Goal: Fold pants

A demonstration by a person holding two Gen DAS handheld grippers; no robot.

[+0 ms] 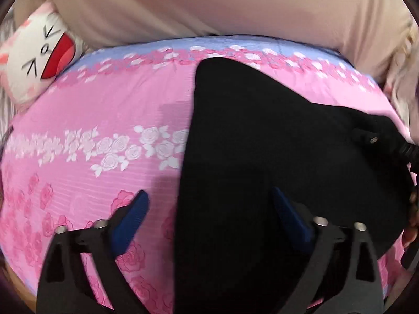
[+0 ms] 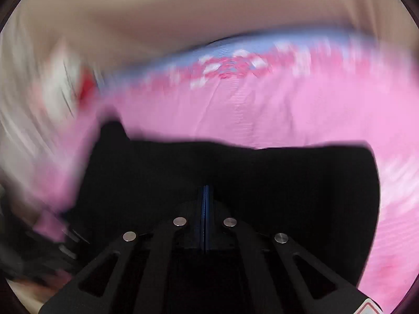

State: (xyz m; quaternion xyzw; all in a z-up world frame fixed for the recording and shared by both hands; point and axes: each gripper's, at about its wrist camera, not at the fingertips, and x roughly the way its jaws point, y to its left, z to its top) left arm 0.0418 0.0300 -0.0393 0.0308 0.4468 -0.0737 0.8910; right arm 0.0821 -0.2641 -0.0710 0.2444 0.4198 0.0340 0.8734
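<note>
A wide pink bedsheet (image 1: 86, 110) printed with white and deep-pink roses covers the bed, with a pale blue band along its far edge. Beyond that far edge rises a beige fabric backdrop (image 1: 209, 2), smooth and softly creased. On the sheet, right of its middle, lie the black fabric pants (image 1: 248, 136), a dark mass that narrows to a rounded end toward the blue band and widens toward the near side. At the sheet's far left corner sits a white plush toy (image 1: 39, 60) with a red open mouth and drawn black whiskers.

The left gripper (image 1: 209, 204) hovers at the sheet's near edge with its blue-padded fingers spread wide, one over bare pink cloth, the other over the pants, nothing between them. The right gripper (image 2: 206, 191) is at the pants' right side; its blue pads (image 2: 207, 204) are pressed together, and black cloth (image 2: 235, 178) surrounds the tips, so it seems to pinch the pants, though that view is heavily smeared.
</note>
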